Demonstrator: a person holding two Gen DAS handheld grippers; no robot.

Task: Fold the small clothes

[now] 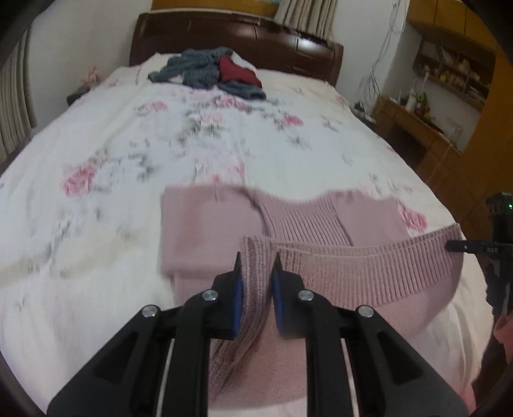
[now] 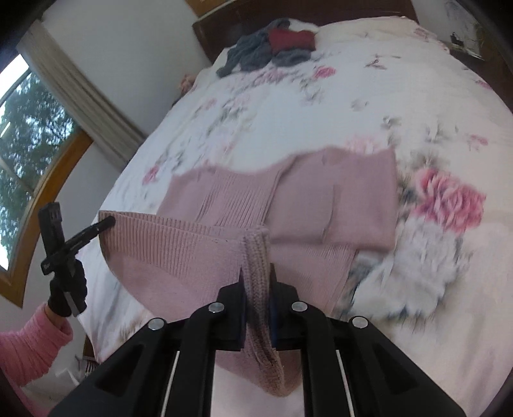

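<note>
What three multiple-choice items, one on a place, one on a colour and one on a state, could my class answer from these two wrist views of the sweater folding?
1. Where does the heap of grey and red clothes lie?
A. near the headboard
B. on the floor
C. on the desk

2. What colour is the sweater being folded?
A. green
B. dusty pink
C. black

3. How do the two tongs stand?
A. both open and free
B. one shut, one open
C. both shut on the ribbed hem

Answers:
1 A: the heap sits at the far end of the bed, below the dark headboard.
2 B: the knit is pink in both views.
3 C: the left tongs and right tongs each pinch hem fabric.
</note>
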